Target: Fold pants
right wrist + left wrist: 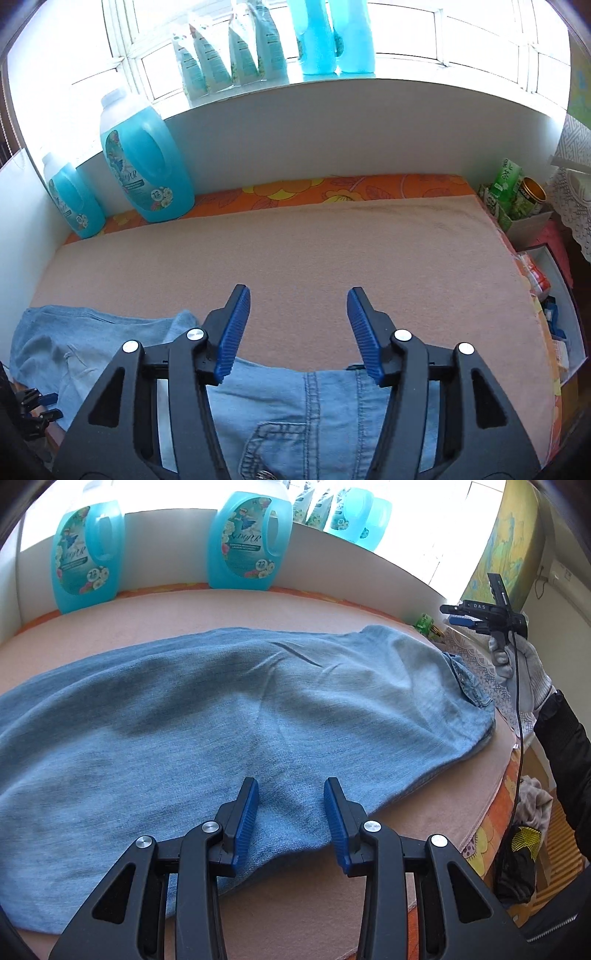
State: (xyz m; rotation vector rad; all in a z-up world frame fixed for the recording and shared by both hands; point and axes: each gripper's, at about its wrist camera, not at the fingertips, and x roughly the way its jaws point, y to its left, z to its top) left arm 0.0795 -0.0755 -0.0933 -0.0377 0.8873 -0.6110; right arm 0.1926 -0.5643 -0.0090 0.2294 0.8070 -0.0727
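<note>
Below both open jaws, pants (240, 716) lie flat, ungripped.

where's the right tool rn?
In the left wrist view the right tool is at the far right, held up off the jeans above their pocket end by a gloved hand, jaws open and empty.
</note>
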